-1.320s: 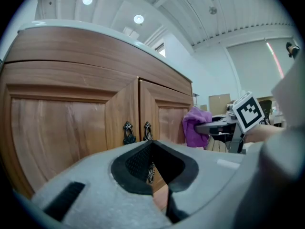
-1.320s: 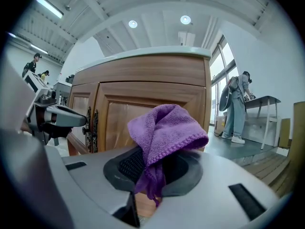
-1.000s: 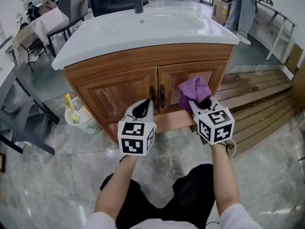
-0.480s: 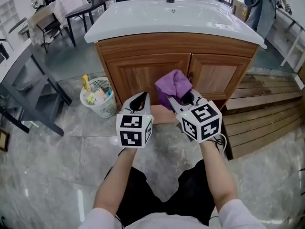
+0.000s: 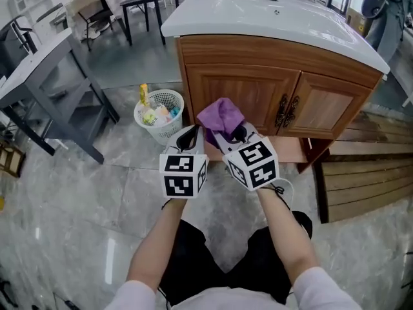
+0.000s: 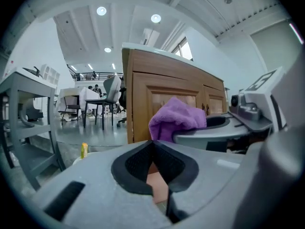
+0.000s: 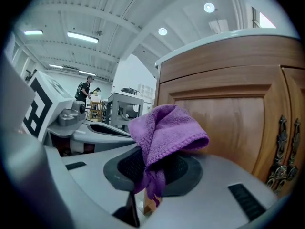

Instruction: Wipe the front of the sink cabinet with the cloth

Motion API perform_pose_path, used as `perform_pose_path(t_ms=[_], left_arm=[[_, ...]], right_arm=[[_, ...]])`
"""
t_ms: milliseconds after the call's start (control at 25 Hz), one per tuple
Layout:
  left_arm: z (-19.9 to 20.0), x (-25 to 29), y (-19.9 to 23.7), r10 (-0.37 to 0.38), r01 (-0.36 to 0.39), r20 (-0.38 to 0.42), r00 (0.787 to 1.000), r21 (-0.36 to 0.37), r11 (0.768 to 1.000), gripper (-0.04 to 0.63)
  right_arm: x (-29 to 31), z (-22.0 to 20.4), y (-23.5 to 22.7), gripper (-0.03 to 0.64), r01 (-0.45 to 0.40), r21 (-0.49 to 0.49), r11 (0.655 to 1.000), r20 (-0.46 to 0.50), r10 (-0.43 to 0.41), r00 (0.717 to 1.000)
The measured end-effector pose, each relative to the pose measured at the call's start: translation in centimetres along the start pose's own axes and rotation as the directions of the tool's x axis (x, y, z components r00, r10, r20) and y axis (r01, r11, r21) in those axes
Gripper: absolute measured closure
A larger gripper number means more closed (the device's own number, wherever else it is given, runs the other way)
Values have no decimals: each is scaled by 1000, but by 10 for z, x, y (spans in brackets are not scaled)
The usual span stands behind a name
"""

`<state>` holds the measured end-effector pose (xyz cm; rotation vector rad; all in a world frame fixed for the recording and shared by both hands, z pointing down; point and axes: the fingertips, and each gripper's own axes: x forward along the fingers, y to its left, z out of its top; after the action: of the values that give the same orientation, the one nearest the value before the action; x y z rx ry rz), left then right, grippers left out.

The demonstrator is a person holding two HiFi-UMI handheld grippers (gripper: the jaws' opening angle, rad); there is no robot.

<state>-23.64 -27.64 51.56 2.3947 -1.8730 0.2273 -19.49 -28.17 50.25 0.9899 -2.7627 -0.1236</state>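
Cloth [image 7: 164,130], purple and bunched, is clamped in the right gripper [image 7: 151,173]: its two jaws are closed on the lower folds, and the rest of the fabric mushrooms up and forward over the dark pads [image 7: 128,166]. Straight ahead of that gripper stands the sink cabinet [image 5: 271,51], with its left door [image 5: 242,92] filling the right gripper view just behind the fabric. Whether the fabric actually presses on the wood or hangs just short of it is hard to tell from these angles. To the right of the gripper's line, the two dark metal handles [image 5: 288,111] sit where the left door meets the right door [image 5: 330,112].

The left gripper [image 6: 153,149] is held just beside the right one, on its left, slightly lower and apart from the cabinet. Its jaws are pressed together at the tips with nothing between them. From its own view, the purple bundle shows ahead and to the right, above the neighbouring gripper's body.

Left of and beyond the left gripper, a white mesh wastebasket [image 5: 160,116] with scraps inside stands on the marble floor [image 5: 97,192], near the cabinet's left corner. Well off to the right of the right gripper lies a slatted wooden platform [image 5: 368,173].
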Motion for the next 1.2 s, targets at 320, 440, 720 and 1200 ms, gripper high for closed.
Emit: perform_pose_path(t_ms=[320, 440, 720, 1200], left_arm=[[-10, -21, 31, 85, -85, -7, 996, -14, 996, 591], [-11, -23, 32, 92, -92, -9, 996, -16, 996, 591], [-10, -14, 19, 67, -67, -8, 998, -18, 998, 591], [4, 17, -35, -36, 36, 9, 999, -9, 999, 591]], right_arm=[[54, -14, 33, 545, -30, -19, 999, 43, 31, 999], [58, -22, 36, 545, -18, -59, 998, 26, 20, 999], [45, -33, 16, 545, 36, -122, 992, -3, -36, 999], [-3, -45, -39, 545, 137, -125, 983, -36, -143, 989]])
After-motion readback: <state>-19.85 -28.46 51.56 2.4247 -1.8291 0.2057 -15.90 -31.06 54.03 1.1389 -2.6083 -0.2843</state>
